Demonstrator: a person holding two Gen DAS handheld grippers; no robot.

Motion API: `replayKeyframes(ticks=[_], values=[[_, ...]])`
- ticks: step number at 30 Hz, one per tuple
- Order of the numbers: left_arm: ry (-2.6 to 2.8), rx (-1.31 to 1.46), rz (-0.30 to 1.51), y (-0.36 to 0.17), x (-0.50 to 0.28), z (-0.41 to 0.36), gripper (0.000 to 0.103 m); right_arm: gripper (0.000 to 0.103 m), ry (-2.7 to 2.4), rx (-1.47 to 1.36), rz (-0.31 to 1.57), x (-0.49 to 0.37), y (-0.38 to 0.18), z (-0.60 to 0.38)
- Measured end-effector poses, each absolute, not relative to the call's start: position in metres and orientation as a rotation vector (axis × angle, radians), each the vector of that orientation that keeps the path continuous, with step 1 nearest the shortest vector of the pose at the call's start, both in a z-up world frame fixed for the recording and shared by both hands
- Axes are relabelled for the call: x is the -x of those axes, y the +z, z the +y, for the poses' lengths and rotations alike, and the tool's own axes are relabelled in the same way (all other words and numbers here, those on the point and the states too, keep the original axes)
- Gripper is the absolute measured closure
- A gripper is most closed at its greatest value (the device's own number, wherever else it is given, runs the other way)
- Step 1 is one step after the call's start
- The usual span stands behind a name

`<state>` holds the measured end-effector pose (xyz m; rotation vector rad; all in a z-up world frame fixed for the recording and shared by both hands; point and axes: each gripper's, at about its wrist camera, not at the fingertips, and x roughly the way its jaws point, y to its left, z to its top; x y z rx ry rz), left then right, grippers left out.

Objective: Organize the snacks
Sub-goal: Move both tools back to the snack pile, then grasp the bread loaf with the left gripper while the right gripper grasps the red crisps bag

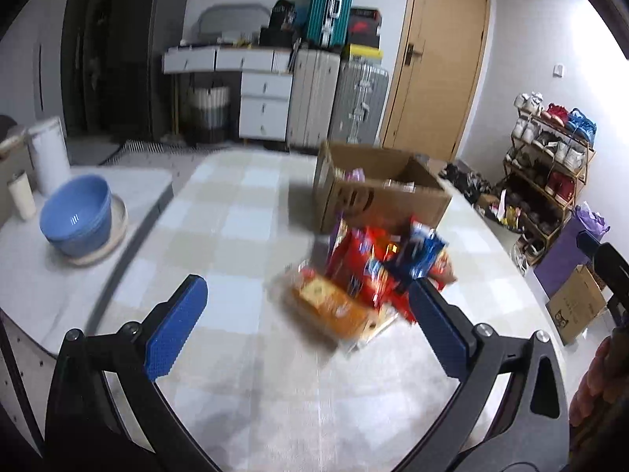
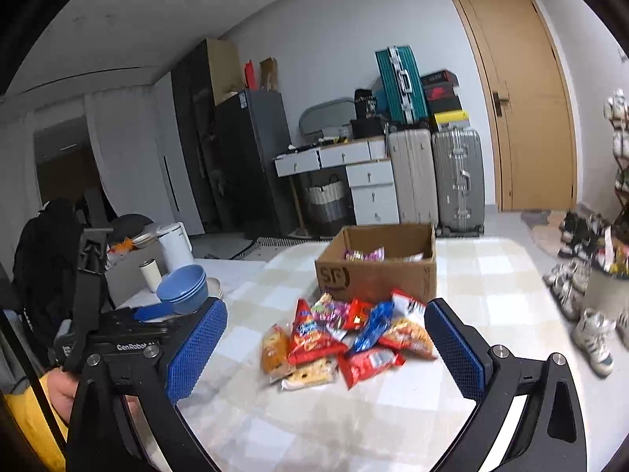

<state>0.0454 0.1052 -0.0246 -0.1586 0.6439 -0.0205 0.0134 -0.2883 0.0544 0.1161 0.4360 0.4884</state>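
A table (image 2: 491,275) with a pale checked cloth fills the lower part of both views; its near edge is cut off by the picture frame. On it stands one open cardboard box (image 2: 377,271), with a few small packets inside that are mostly hidden by its walls, so their number cannot be told. Just in front of the box lies a heap of snack packets (image 2: 346,338), overlapping one another: about ten, though those underneath are partly covered. In the left wrist view the same heap (image 1: 369,275) is blurred and the packets cannot be told apart. At the table's left side sits a stack of blue bowls (image 2: 184,287), two or three by their rims, beside one white jar (image 2: 175,244).

The right gripper (image 2: 326,350) has its two blue pads wide apart, nothing between them touching; the heap lies ahead, between the fingers' lines. The left gripper (image 1: 310,326) likewise stands spread and empty, with the heap just beyond its right finger (image 1: 436,326).
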Motion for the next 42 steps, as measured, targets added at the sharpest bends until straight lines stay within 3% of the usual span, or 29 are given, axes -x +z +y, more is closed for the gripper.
replayKeyframes(ticks=[20, 31, 34, 36, 37, 42], values=[[0.034, 0.359, 0.964, -0.132, -0.171, 0.113, 0.003, 0.001, 0.477, -0.198, 0.533, -0.034, 0.011, -0.294], [0.029, 0.373, 1.032, -0.153, -0.196, 0.096, 0.004, 0.001, 0.482, -0.239, 0.559, -0.039, -0.004, -0.303], [0.021, 0.372, 1.016, -0.15, -0.194, 0.097, 0.024, 0.001, 0.482, -0.249, 0.563, -0.039, -0.006, -0.304], [-0.008, 0.394, 1.012, -0.15, -0.193, 0.099, 0.056, 0.001, 0.486, -0.256, 0.567, -0.038, -0.007, -0.304], [-0.01, 0.384, 1.023, -0.15, -0.193, 0.099, 0.063, 0.001, 0.487, -0.256, 0.566, -0.038, -0.006, -0.305], [-0.052, 0.389, 1.012, -0.15, -0.184, 0.111, 0.069, 0.001, 0.495, -0.247, 0.574, -0.036, -0.008, -0.299]])
